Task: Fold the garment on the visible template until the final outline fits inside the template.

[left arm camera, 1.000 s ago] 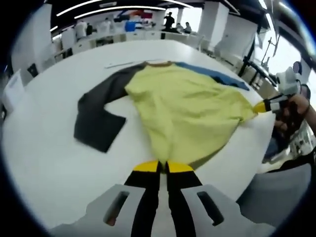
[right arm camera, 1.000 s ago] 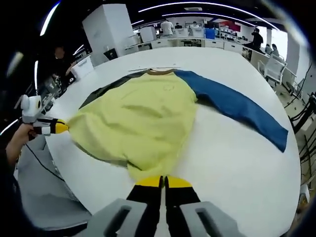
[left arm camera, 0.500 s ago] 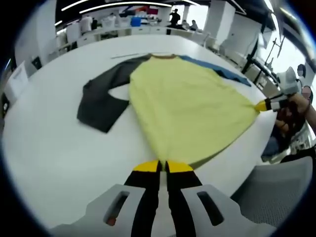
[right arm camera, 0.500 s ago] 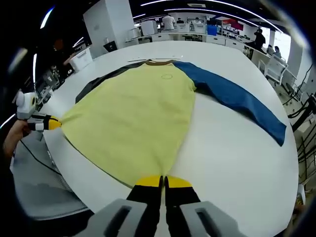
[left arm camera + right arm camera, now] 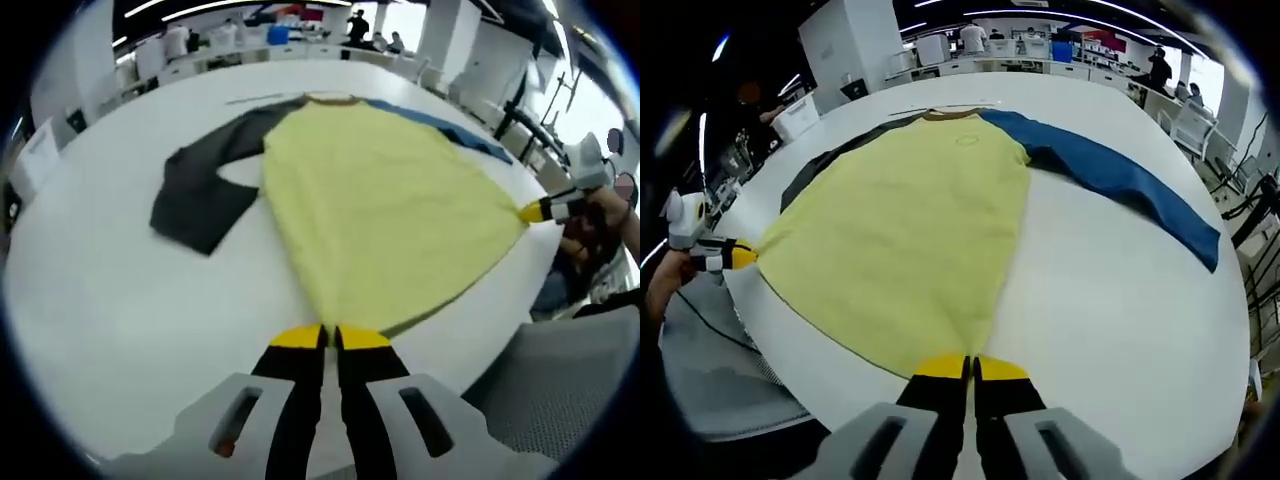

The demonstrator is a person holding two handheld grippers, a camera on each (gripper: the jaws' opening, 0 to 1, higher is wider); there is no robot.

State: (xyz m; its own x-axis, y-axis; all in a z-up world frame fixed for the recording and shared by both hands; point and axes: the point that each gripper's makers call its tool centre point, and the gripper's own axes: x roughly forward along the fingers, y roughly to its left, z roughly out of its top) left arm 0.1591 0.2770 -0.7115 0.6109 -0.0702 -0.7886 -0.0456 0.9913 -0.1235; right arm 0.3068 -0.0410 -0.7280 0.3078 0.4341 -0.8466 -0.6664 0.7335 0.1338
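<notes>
A long-sleeved shirt with a yellow body (image 5: pixel 385 205) (image 5: pixel 910 225) lies stretched flat on a round white table (image 5: pixel 120 300) (image 5: pixel 1110 300). One sleeve is dark grey (image 5: pixel 200 185) (image 5: pixel 825 160), the other blue (image 5: pixel 1110 175) (image 5: pixel 440 125). My left gripper (image 5: pixel 331 337) is shut on one bottom hem corner; it appears in the right gripper view as yellow tips (image 5: pixel 732 256) at the left. My right gripper (image 5: pixel 971 367) is shut on the other hem corner and appears in the left gripper view (image 5: pixel 540 210) at the right. The hem is pulled taut between them at the table's near edge.
A thin pale strip (image 5: pixel 255 98) lies on the table beyond the collar. A grey chair (image 5: pixel 570 400) stands by the table edge. Desks, white cabinets and several people fill the room behind the table.
The yellow body, rumpled and bunched a second ago, is now drawn flat and taut. Both grippers have pulled the hem toward the near table edge.
</notes>
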